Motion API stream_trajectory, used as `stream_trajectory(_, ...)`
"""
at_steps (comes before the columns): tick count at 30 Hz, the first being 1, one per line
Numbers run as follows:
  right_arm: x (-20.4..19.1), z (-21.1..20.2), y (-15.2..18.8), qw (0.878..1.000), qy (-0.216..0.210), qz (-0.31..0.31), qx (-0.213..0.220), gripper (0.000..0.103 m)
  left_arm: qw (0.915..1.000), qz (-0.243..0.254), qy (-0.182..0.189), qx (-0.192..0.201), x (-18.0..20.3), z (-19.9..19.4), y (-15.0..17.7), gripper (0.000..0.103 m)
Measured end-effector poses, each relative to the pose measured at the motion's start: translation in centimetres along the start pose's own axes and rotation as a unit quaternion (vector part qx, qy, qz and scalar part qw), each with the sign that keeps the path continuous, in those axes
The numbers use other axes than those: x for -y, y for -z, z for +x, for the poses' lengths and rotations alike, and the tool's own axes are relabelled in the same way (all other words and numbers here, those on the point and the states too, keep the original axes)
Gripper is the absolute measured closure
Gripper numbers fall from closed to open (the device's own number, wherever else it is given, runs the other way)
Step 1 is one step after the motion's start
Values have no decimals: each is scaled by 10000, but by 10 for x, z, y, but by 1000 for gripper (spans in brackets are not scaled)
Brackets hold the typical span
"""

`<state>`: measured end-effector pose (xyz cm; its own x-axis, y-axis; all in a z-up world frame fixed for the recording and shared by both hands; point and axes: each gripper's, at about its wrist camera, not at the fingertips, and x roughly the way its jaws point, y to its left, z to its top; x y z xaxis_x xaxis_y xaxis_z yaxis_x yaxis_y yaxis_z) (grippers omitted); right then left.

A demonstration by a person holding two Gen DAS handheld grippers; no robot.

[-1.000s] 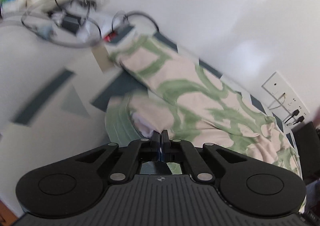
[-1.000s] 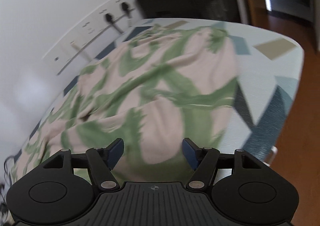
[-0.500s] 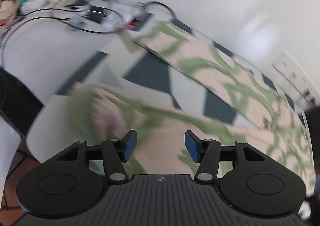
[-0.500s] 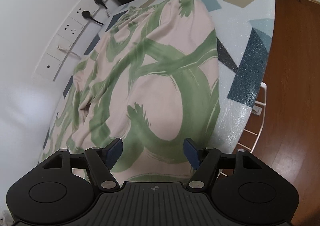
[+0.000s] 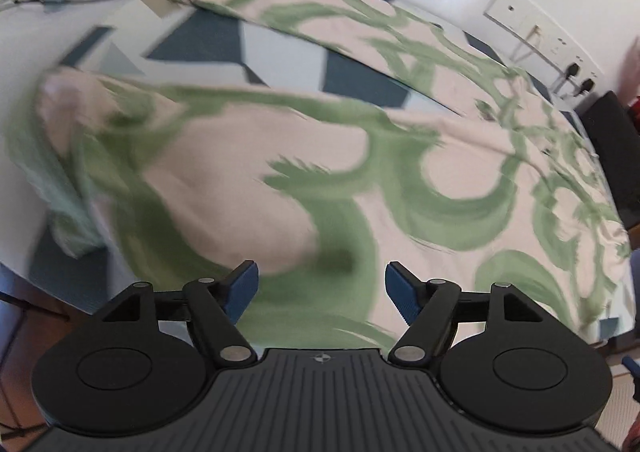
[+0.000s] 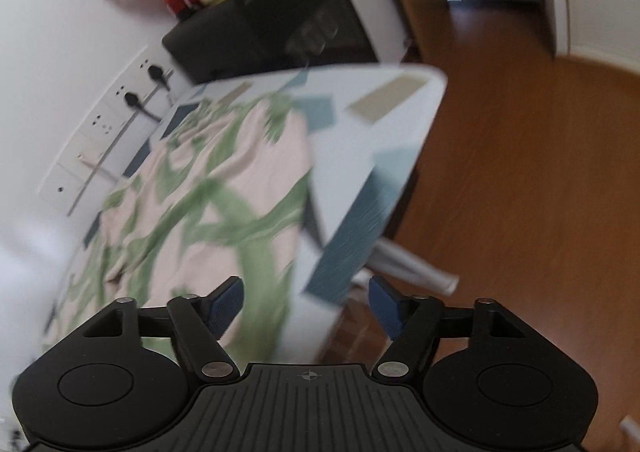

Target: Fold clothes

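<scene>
We are holding left hand-held gripper (image 5: 321,286) and right hand-held gripper (image 6: 306,303) wide, empty, over garment (image 5: 248,176) spread on tabletop (image 6: 372,124); aiming low at hem, pinching single layer squarely.

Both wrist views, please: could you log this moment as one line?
left gripper: open, empty | right gripper: open, empty | green-patterned garment: spread on table, released | fold: pending
</scene>
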<state>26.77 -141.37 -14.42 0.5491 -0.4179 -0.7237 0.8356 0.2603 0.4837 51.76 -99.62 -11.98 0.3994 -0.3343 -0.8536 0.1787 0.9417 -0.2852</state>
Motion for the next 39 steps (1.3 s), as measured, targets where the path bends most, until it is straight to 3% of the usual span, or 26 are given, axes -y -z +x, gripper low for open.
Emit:
stream_trajectory(6, 11, -7, -24, 9998, 47, -201, 71, 21, 9982, 84, -596, 23, 28, 19, 1, 11)
stream_trajectory(9, 8, -4, -38, 9986, -99, -477, 185, 4, 9959, 126, -893, 34, 42, 28, 2, 3)
stream_trajectory(12, -4, 6, -50, 9943, -239, -992, 312, 3, 9928, 168, -1189, 45, 56, 38, 2, 0)
stream_trajectory(15, -25, 23, -63, 9831, -327, -1775, 291, 3, 9892, 13, -1458, 131, 66, 44, 3, 0)
stream_trajectory(21, -59, 54, -78, 9429, -490, -3237, 620, 1, 9783, -555, -1955, 400, 78, 51, 3, 0)
stream_trajectory(23, -67, 69, -81, 9310, -526, -3570, 557, 1, 9767, -656, -2005, 392, 79, 51, 3, 0)
stream_trajectory(27, -78, 101, -77, 9241, -781, -3740, 67, 1, 9756, -769, -2034, 313, 82, 49, 9, 0)
stream_trajectory(30, -86, 116, -66, 9166, -821, -3904, -260, 1, 9766, -660, -1989, 482, 83, 46, 18, 0)
stream_trajectory(36, -101, 135, -47, 9048, -928, -4092, -722, 1, 9733, -1045, -1961, 575, 76, 25, 43, 1)
stream_trajectory(39, -108, 132, -43, 9012, -1207, -4059, -922, 1, 9735, -1101, -1779, 919, 62, 5, 68, 1)
